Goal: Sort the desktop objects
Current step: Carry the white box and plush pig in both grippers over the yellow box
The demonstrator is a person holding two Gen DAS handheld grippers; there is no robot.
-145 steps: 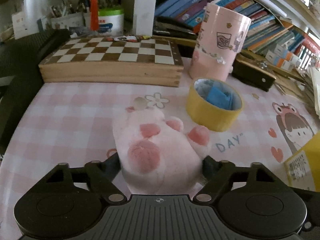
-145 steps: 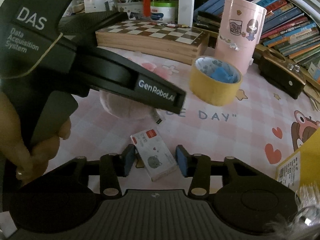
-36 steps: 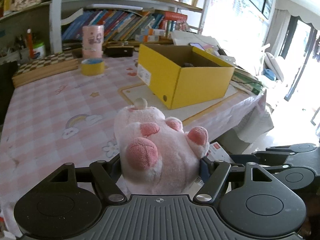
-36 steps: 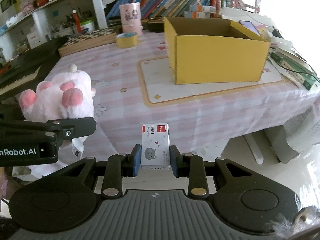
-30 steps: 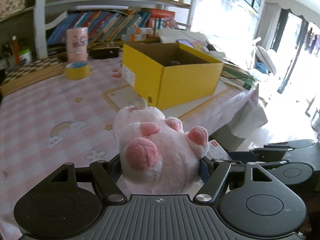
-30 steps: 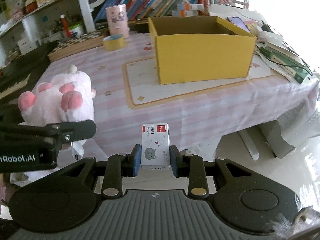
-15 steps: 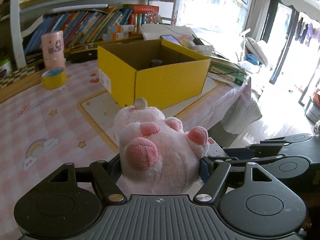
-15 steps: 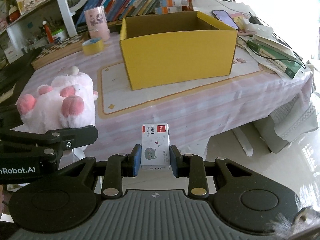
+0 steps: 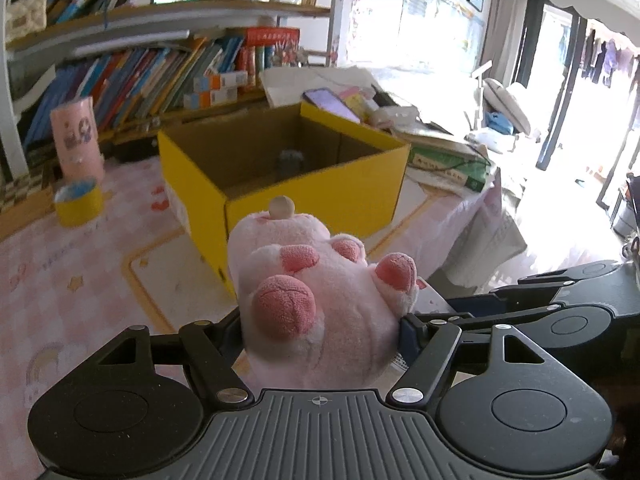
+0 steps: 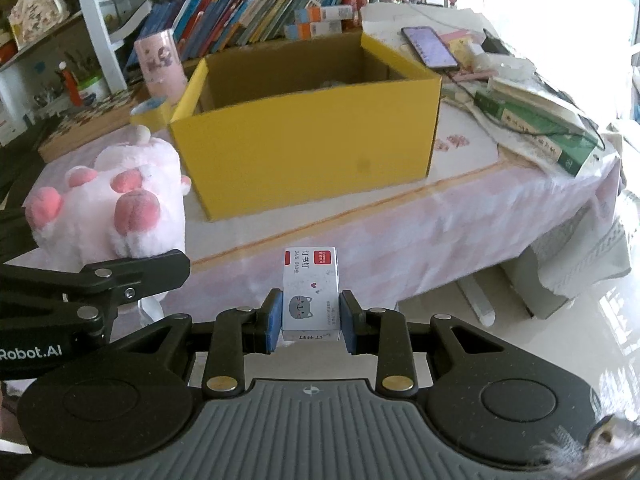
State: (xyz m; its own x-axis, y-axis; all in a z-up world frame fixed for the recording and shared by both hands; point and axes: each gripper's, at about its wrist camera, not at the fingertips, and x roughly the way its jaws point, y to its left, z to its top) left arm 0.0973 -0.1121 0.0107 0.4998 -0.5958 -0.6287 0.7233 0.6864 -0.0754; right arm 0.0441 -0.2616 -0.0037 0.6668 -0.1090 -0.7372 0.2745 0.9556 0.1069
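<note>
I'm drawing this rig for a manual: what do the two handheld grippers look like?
Both are matte black. The left gripper and right gripper each have a ribbed grey-black centre plate with a crosshair mark, round discs at both sides, silver pivot pins, angular linkages and blue pads. White "Robot.AI" lettering marks the left one.

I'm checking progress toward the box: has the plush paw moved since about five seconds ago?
Yes. The plush paw, clamped in the left gripper, was on the tablecloth by the chessboard; now it is held up facing the yellow box.

A fluffy cloth plush paw [image 9: 320,312], a matt cardboard box [image 10: 308,148], and a smooth printed paper packet [image 10: 310,292].
</note>
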